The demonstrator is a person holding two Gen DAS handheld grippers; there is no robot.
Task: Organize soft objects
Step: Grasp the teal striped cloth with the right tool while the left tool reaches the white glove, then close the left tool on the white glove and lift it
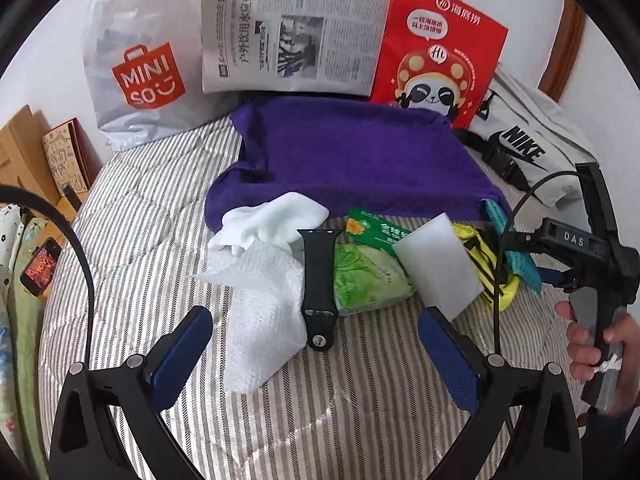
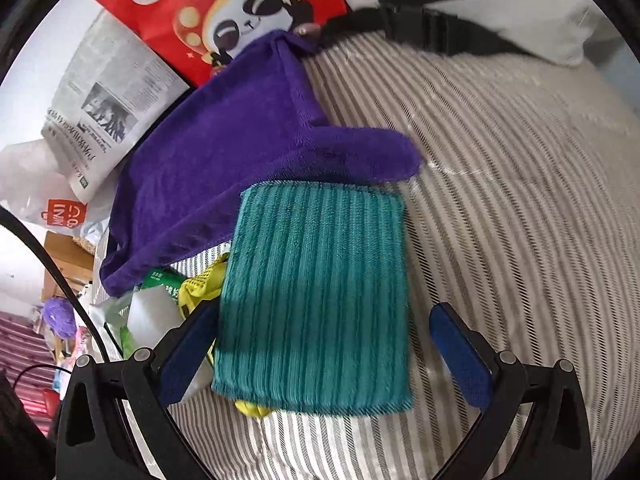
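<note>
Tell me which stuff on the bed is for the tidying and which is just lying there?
For the job: purple towel, teal cloth, white sock, white cloth, sponge, yellow pouch.

Just lying about: newspaper, red bag, Miniso bag, watch strap, phone.

At the far edge of the striped bedspread [image 1: 360,392] I see a white Miniso plastic bag [image 1: 136,60] on the left, a newspaper [image 1: 292,36] propped beside it, and a red panda-print paper bag [image 1: 436,48] to the right. A phone [image 1: 40,268] with a lit screen lies far left, near cardboard boxes [image 1: 24,152].
</note>
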